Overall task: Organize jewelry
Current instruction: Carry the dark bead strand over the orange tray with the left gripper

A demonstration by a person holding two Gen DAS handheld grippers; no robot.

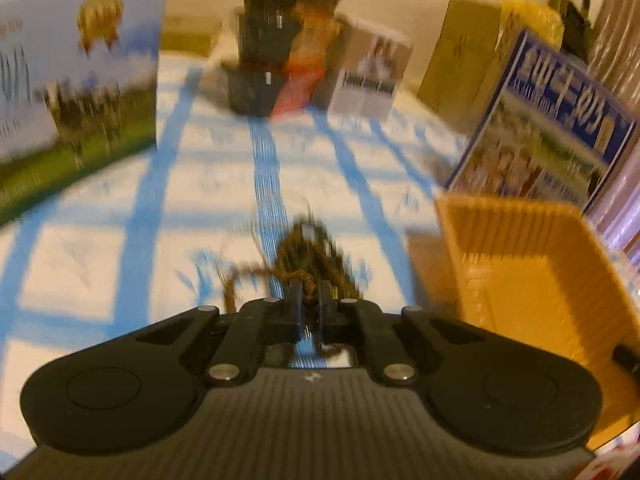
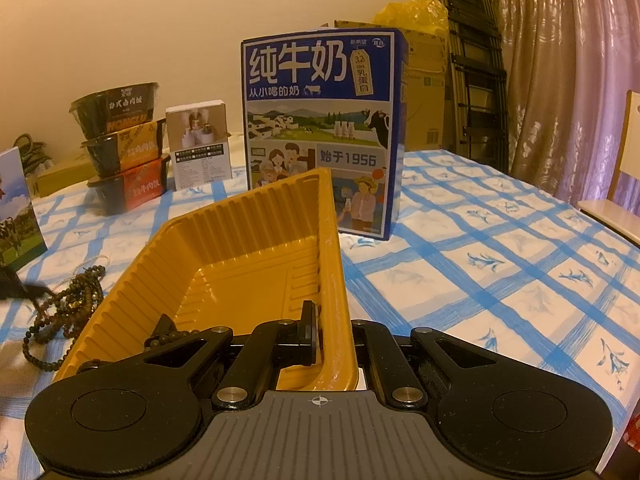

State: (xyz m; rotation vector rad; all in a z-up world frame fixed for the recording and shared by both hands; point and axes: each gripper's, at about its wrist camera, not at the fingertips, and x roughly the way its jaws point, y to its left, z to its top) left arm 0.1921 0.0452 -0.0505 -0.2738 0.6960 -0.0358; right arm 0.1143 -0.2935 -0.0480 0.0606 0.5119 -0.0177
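While the left wrist view smears with blur, the left gripper [image 1: 311, 294] has its two fingers pinched tight on a strand of brown beads [image 1: 308, 254], with the rest of the bead tangle trailing ahead of it on the blue-checked tablecloth [image 1: 120, 240]. One yellow tray [image 2: 256, 256] on the table, ribbed walls, tilted up. The right gripper [image 2: 326, 330] is clamped on the tray's right wall, one finger [image 2: 308, 320] inside, the other hidden outside. A short run of beads [image 2: 170, 338] lies inside the tray at its near left corner. Left of the tray, the main bead pile [image 2: 70, 300] sits on the cloth, just beside the tray's outer wall; how many separate strands it holds, I cannot tell. A thin pale chain [image 2: 94, 258] curls just behind it.

Around the field: two milk cartons, the blue one [image 2: 320, 132] upright right behind the tray, a second [image 2: 16, 208] at far left. Three stacked black food bowls [image 2: 120, 148], one small white box [image 2: 199, 146] beside them. Cardboard boxes [image 2: 424, 80] and a curtain [image 2: 560, 72] beyond the table.
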